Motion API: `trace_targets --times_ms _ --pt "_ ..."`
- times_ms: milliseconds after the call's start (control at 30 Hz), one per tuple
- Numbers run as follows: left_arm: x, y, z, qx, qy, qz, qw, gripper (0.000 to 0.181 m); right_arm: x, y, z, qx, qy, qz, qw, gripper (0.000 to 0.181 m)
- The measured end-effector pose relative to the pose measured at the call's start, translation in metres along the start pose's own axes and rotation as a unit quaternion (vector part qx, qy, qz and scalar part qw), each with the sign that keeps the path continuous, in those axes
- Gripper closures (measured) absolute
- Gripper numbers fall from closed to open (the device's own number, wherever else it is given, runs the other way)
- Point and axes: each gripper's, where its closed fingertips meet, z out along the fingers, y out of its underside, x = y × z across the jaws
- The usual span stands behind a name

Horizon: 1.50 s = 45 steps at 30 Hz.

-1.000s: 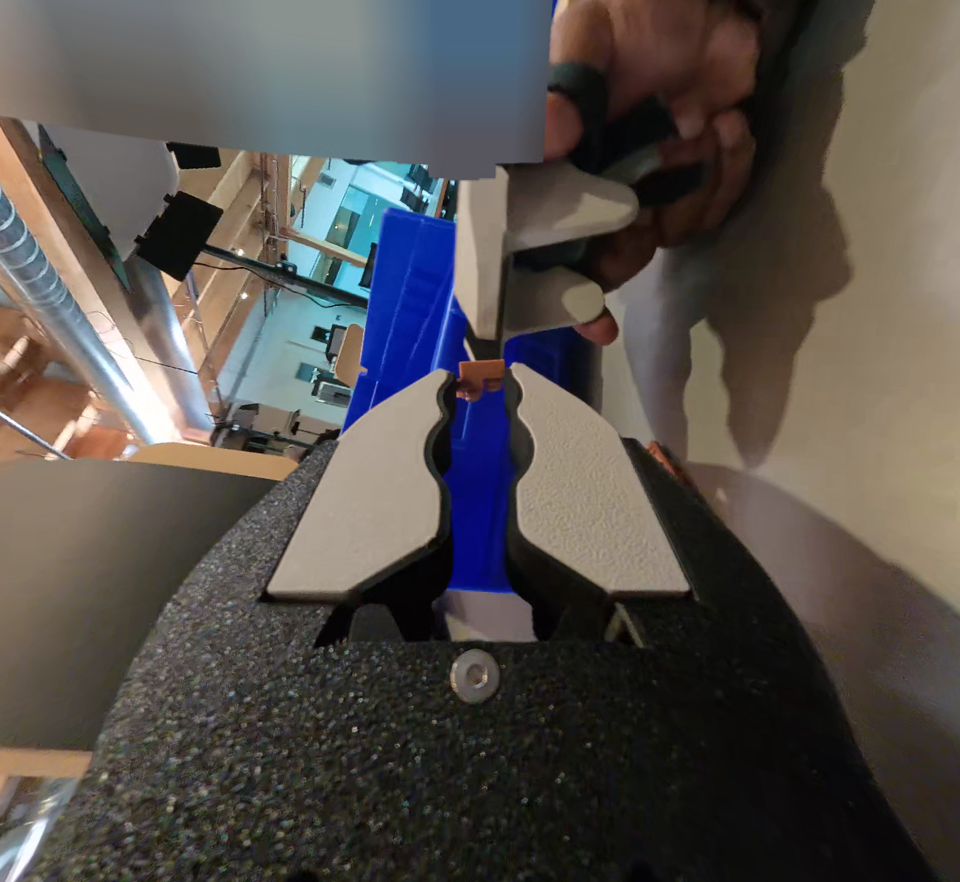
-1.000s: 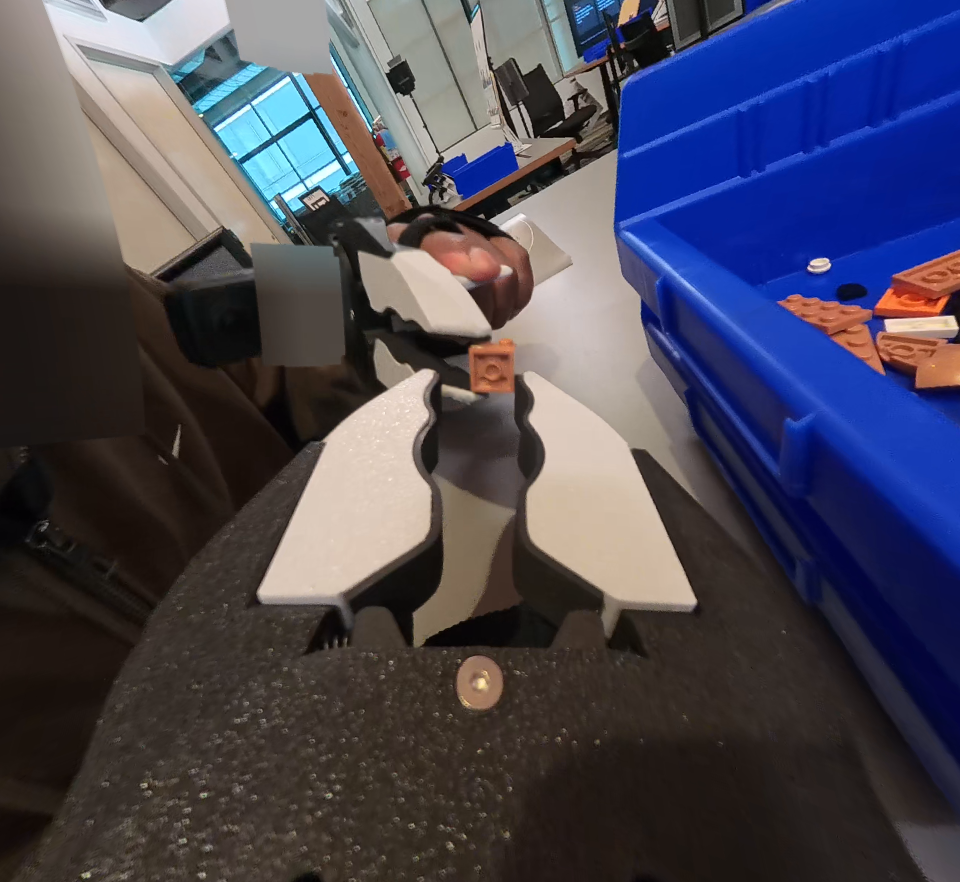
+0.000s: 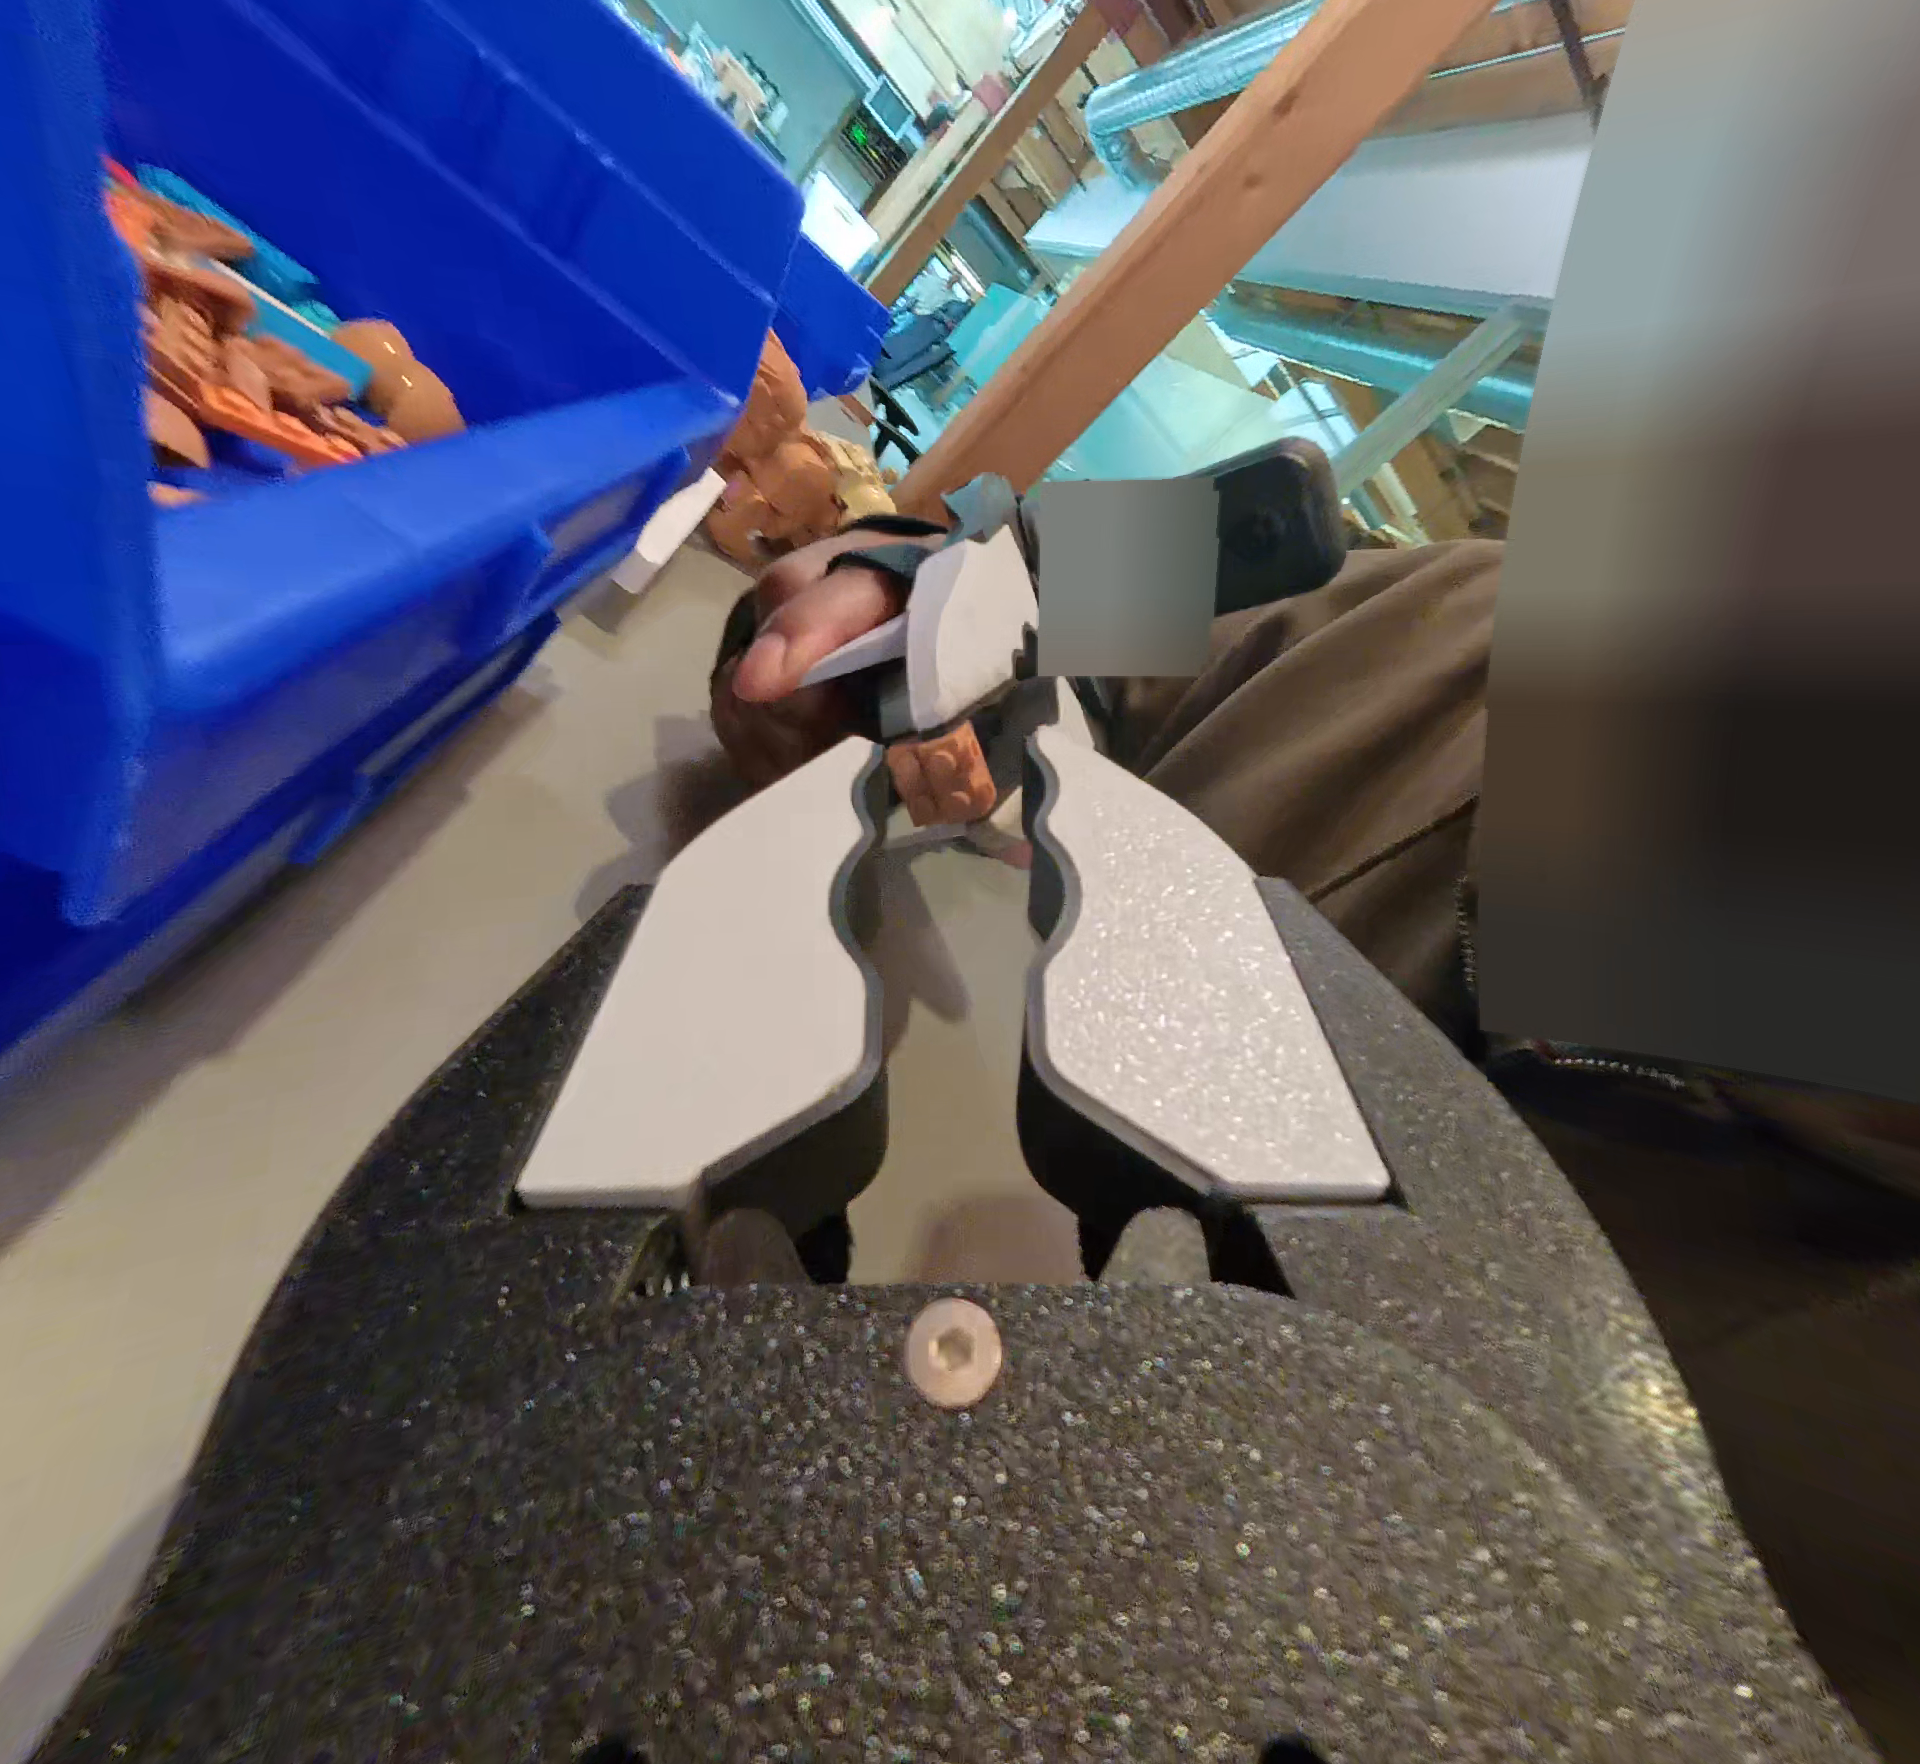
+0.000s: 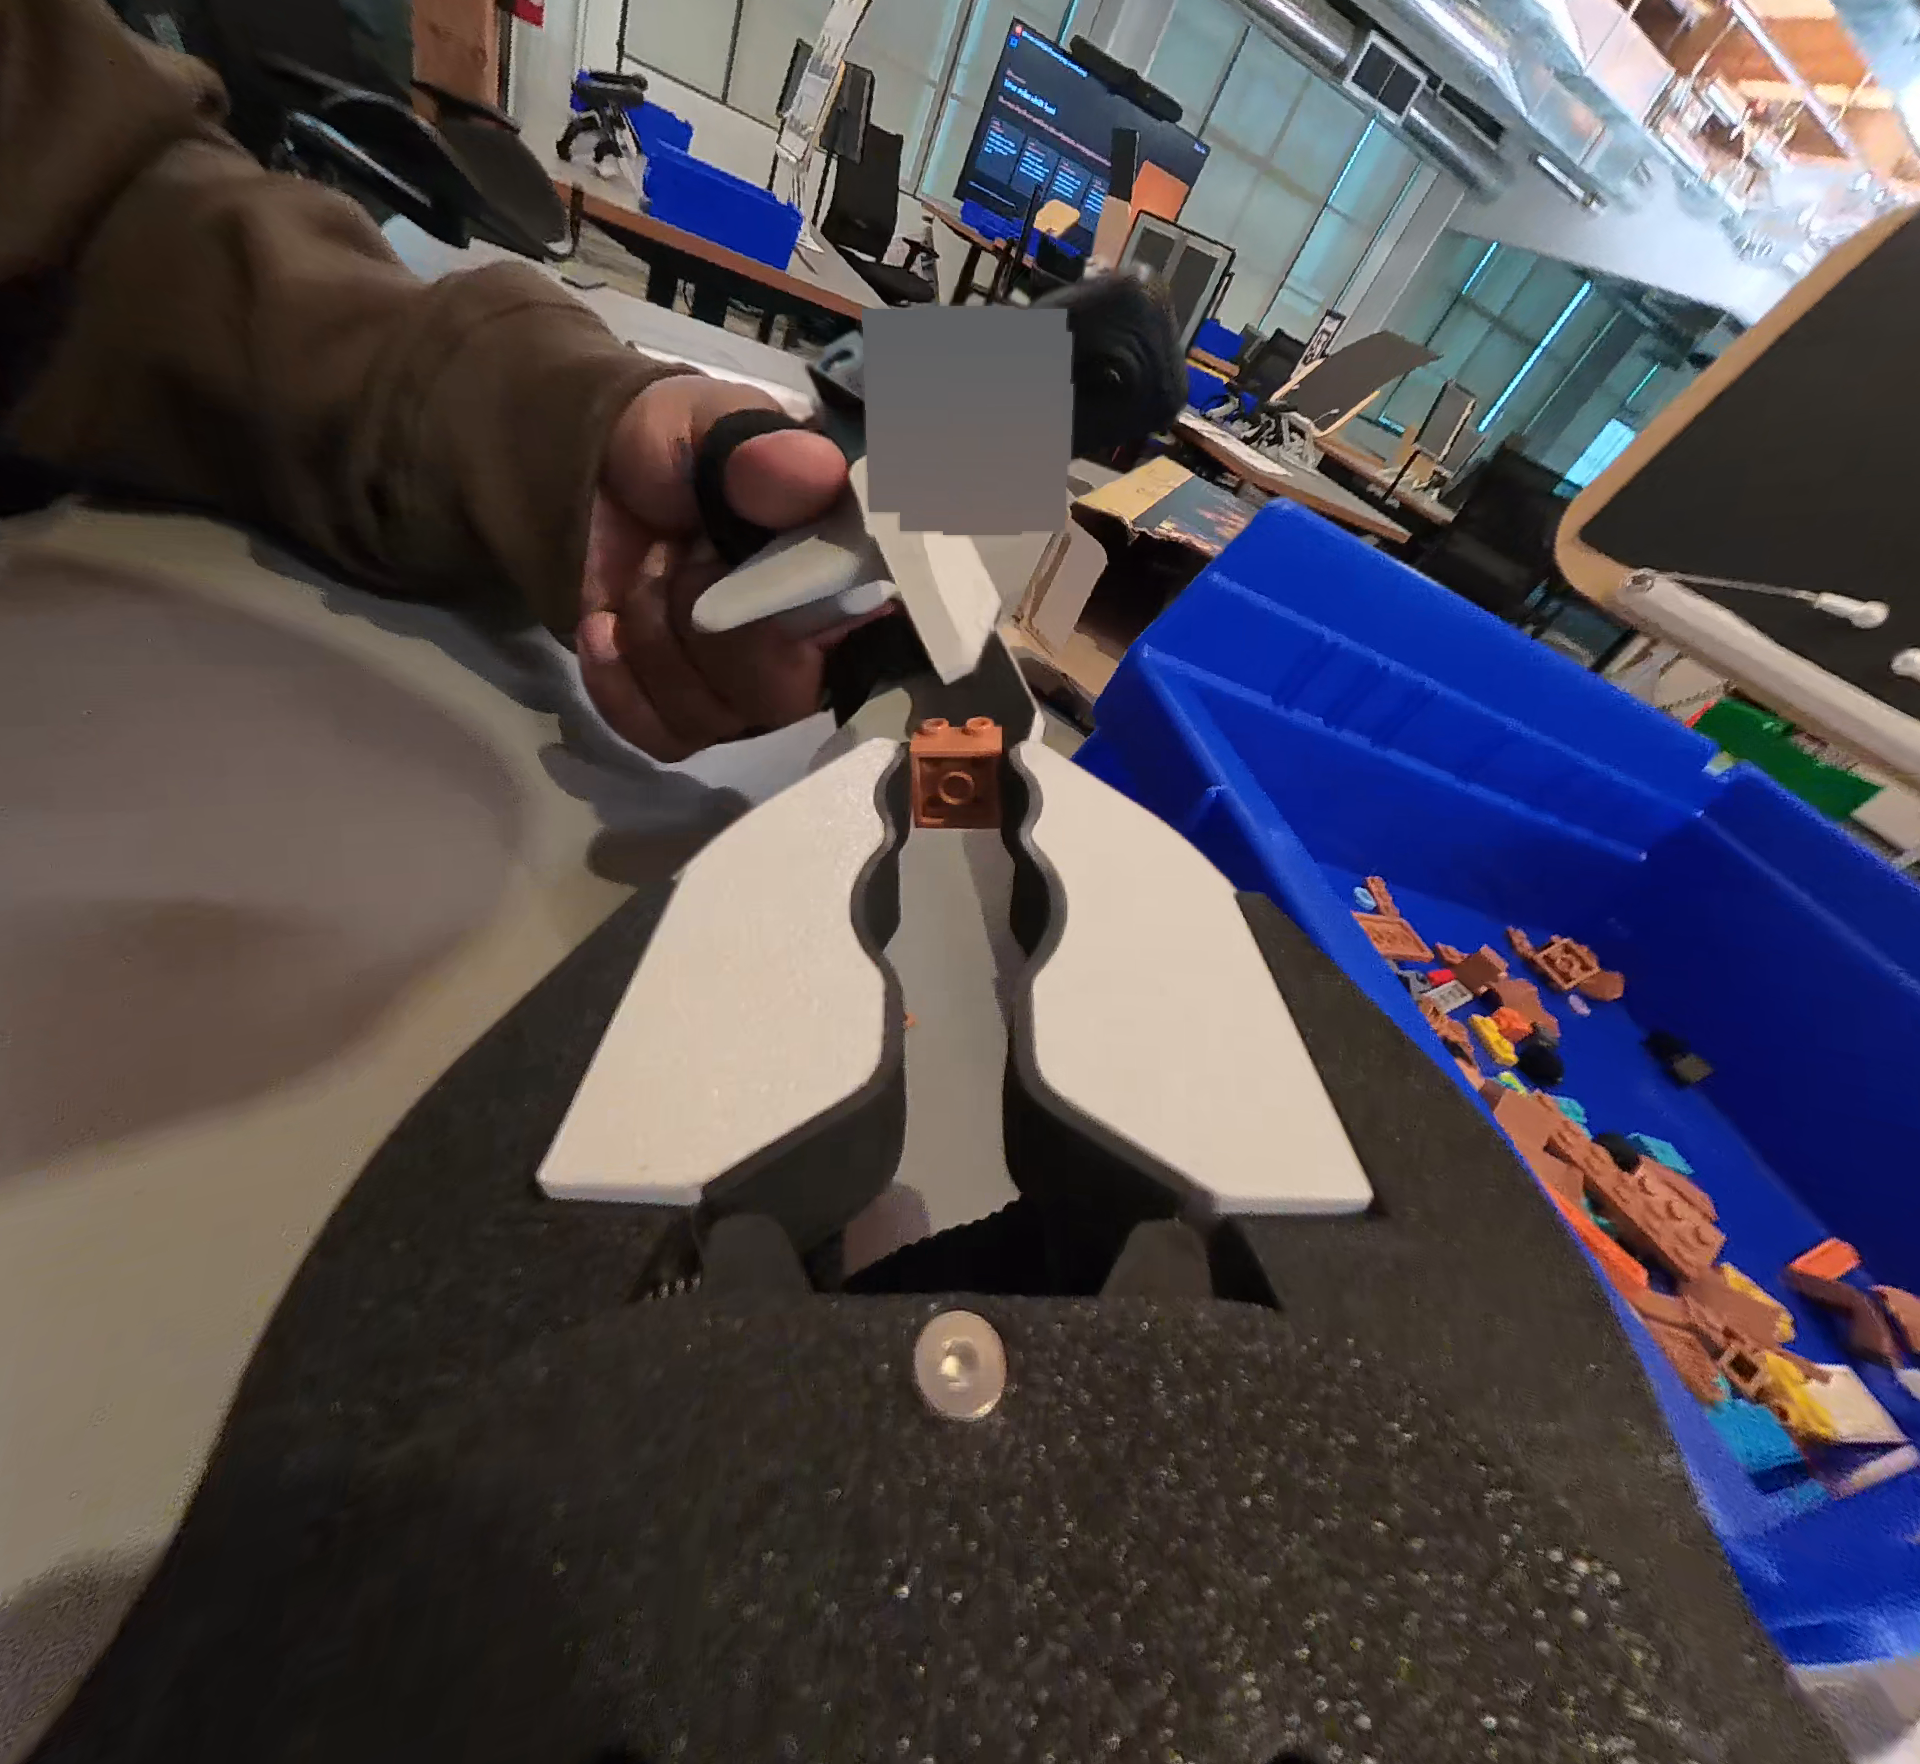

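While I watched both wrist feeds, right gripper [image 4: 956, 779] was clamped on small brown brick [image 4: 956, 784], pads on its two flat sides, studs up, held in air above table [image 4: 260, 883]. Left gripper [image 3: 951, 784] met it tip to tip, jaws narrowed around same brick [image 3: 940, 779] (contact there unclear, so couldn't tell if gripping). Blue bin [image 4: 1455, 706] of loose bricks beside. My judgement: keep squeeze steady, pads square to brick, both grippers aligned, no twisting.

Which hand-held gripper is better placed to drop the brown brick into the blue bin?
Right: the right hand-held gripper grips the brown brick, the blue bin close beside it; the left hand-held gripper is open.
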Motion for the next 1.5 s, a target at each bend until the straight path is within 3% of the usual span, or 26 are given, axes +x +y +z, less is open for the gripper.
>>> trace_targets --times_ms 233,600,1033,1500 --pt "-0.003 0.006 0.002 -0.008 0.007 -0.021 1.000 0.165 -0.006 0.001 0.001 -0.011 0.011 -0.072 0.997 0.165" --pt "-0.002 0.014 0.002 -0.039 0.001 0.008 0.999 0.166 -0.009 0.001 0.000 -0.012 0.013 -0.112 0.994 0.165" --pt "0.009 0.013 0.004 -0.025 0.029 0.029 0.999 0.172 -0.010 -0.008 -0.007 0.014 0.000 -0.154 0.988 0.165" --pt "0.014 0.018 0.003 -0.040 0.056 0.043 0.997 0.173 -0.015 -0.011 -0.010 0.049 -0.066 -0.049 0.995 0.164"
